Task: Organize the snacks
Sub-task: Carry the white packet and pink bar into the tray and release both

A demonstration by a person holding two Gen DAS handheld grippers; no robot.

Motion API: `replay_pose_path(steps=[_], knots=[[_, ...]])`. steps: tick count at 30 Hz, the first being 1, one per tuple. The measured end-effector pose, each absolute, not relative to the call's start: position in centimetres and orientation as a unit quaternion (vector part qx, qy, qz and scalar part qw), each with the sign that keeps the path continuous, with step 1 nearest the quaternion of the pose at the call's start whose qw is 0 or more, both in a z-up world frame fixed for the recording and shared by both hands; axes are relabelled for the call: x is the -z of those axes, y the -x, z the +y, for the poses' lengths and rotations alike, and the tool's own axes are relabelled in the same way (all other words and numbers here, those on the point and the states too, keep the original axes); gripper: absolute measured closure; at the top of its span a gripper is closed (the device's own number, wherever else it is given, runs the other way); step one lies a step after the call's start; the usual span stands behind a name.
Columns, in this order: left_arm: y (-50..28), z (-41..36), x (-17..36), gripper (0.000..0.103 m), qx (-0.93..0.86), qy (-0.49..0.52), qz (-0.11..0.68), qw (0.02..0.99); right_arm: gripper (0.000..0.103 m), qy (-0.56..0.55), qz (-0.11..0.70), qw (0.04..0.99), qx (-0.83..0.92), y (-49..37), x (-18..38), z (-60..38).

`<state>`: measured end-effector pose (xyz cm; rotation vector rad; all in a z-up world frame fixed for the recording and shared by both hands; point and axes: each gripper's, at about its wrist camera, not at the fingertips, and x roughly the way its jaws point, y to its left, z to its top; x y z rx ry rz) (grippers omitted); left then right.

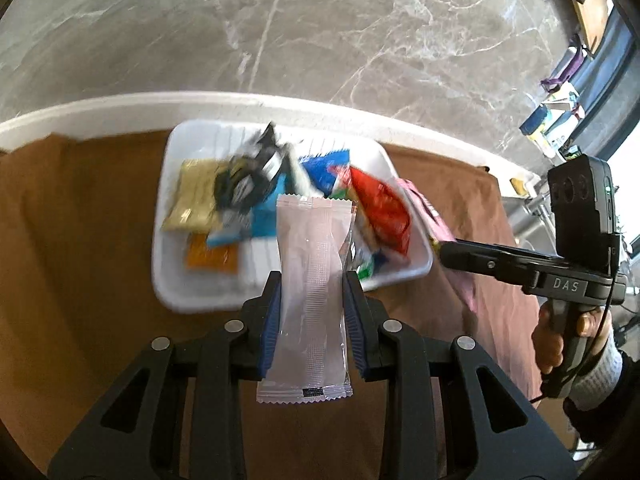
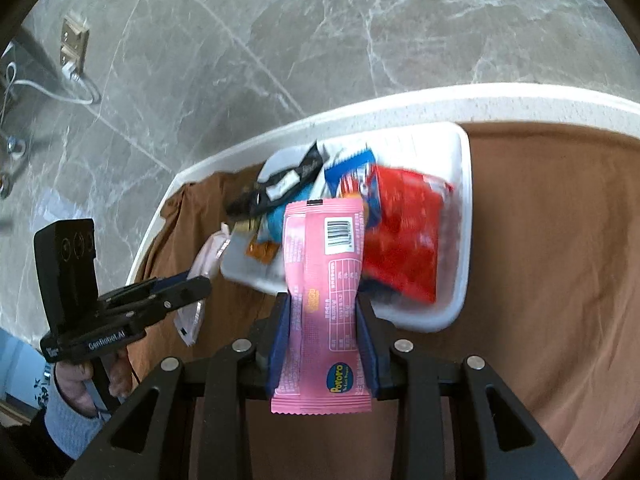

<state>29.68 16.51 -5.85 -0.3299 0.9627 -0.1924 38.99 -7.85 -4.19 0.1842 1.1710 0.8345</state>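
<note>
**Two packets aloft, one crowded tray below**

The left claw (image 1: 312, 300) pinches a pale, translucent white packet (image 1: 310, 280) across its middle, the long ends sticking out free above and below the blue pads (image 1: 272, 320). The right claw (image 2: 322, 332) pinches a pink packet (image 2: 324, 280) the same way, barcode end pointing away from the camera. Both hang over the brown cloth (image 1: 80, 240) on the bench (image 1: 120, 114), just near of the white tray (image 1: 168, 280), which already holds a heap — a red packet (image 1: 384, 212), a blue packet (image 1: 324, 168), a black packet (image 1: 248, 176), a gold packet (image 1: 192, 196) and an orange packet (image 1: 212, 256).

The likeliest slip is the wrapper itself: slick film gripped only at the waist could slide or swivel between the pads if a hand swings quickly, and the blurred tray hints at brisk movement. The two claws also sit close — the pink packet's end nearly brushes the tray's right rim in the left view — so a crossing path could knock one packet loose. Setting either down on that sloping pile risks pushing the red packet over the rim, or squeezing too hard could crush whatever is inside.
</note>
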Motion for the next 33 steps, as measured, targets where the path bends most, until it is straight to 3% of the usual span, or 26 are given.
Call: replay_pose_path(steps=[17, 19, 22, 28, 30, 31, 33], knots=[[-40.7, 16.0, 7.9, 0.075, 0.084, 0.162, 0.464, 0.867, 0.068, -0.114, 0.542, 0.762, -0.336, -45.9, 6.9, -4.0], [-41.4, 16.1, 8.2, 0.075, 0.079, 0.165, 0.461, 0.868, 0.067, -0.11, 0.546, 0.762, -0.33, -46.2, 7.4, -3.7], [-41.9, 15.9, 8.6, 0.075, 0.08, 0.164, 0.46, 0.869, 0.058, -0.102, 0.554, 0.761, -0.323, -46.4, 8.2, -3.3], [-42.0, 14.3, 8.7, 0.073, 0.076, 0.131, 0.467, 0.871, 0.058, -0.105, 0.547, 0.765, -0.324, -46.1, 8.3, -3.6], [-41.8, 13.9, 8.5, 0.069, 0.074, 0.125, 0.465, 0.874, 0.058, -0.105, 0.541, 0.769, -0.324, -46.0, 7.8, -3.9], [-41.7, 13.9, 8.3, 0.061, 0.076, 0.126, 0.462, 0.875, 0.058, -0.104, 0.538, 0.771, -0.324, -46.0, 7.6, -4.0], [-41.4, 13.8, 7.8, 0.059, 0.077, 0.128, 0.455, 0.878, 0.058, -0.102, 0.53, 0.777, -0.324, -45.6, 7.0, -4.4]])
